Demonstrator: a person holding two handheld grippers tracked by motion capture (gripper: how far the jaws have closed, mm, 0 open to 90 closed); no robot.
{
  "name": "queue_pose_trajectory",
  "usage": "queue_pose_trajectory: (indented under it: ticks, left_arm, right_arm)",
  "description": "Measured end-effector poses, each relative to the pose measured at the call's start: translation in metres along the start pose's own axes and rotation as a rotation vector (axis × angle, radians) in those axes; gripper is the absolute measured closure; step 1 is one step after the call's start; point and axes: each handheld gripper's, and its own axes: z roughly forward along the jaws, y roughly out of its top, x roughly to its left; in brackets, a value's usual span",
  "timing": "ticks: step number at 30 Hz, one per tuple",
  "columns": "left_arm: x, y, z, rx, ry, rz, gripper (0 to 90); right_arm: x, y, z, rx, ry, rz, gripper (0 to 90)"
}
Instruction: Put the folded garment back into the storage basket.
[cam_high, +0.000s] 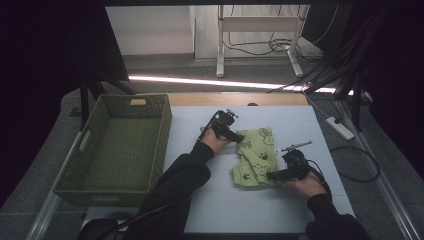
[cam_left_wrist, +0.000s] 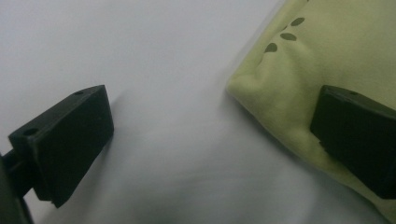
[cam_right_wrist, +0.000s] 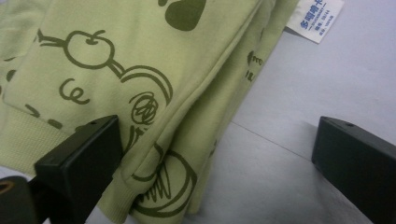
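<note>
Table (cam_high: 220, 210): its pale surface takes the middle of the high view. Basket (cam_high: 112, 145): a green woven one fills the left of that frame; I see nothing in it. Garment (cam_high: 256, 157): light green with dark printed paws and doodles, it lies folded in a compact bundle right of centre, well apart from the basket.

Left gripper (cam_high: 239, 137): I hold it at the upper left corner of the bundle, jaws wide. In the left gripper view one jaw rests over the cloth edge (cam_left_wrist: 280, 88), the other over bare table; nothing is gripped.

Right gripper (cam_high: 272, 176): I hold it at the lower right of the bundle, jaws wide too. In the right gripper view the folded hem (cam_right_wrist: 154, 154) sits beside the left jaw, and a white label (cam_right_wrist: 317, 16) shows at upper right.

Judgement: folding looks largely done; gripping the bundle and moving it into the basket is still left
</note>
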Motion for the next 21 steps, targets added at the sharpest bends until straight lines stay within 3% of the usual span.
queue_pose_trajectory:
  ticks: [6, 12, 18, 21]
  left_arm:
    - [-0.002, -0.001, -0.003, -0.004, -0.011, 0.014, 7.1]
    - [-0.006, 0.0, -0.008, -0.001, -0.055, 0.033, 27.1]
    - [-0.01, 0.003, -0.011, 0.02, -0.117, 0.038, 53.6]
    - [-0.009, 0.002, -0.011, 0.016, -0.143, 0.024, 60.5]
  right_arm:
    - [0.002, 0.001, -0.004, 0.003, 0.051, -0.012, 21.3]
    - [0.002, 0.001, -0.007, 0.017, 0.145, 0.013, 45.8]
    - [0.001, 0.002, -0.007, 0.023, 0.177, 0.031, 52.7]
    - [0.0, 0.002, -0.007, 0.029, 0.196, 0.047, 57.6]
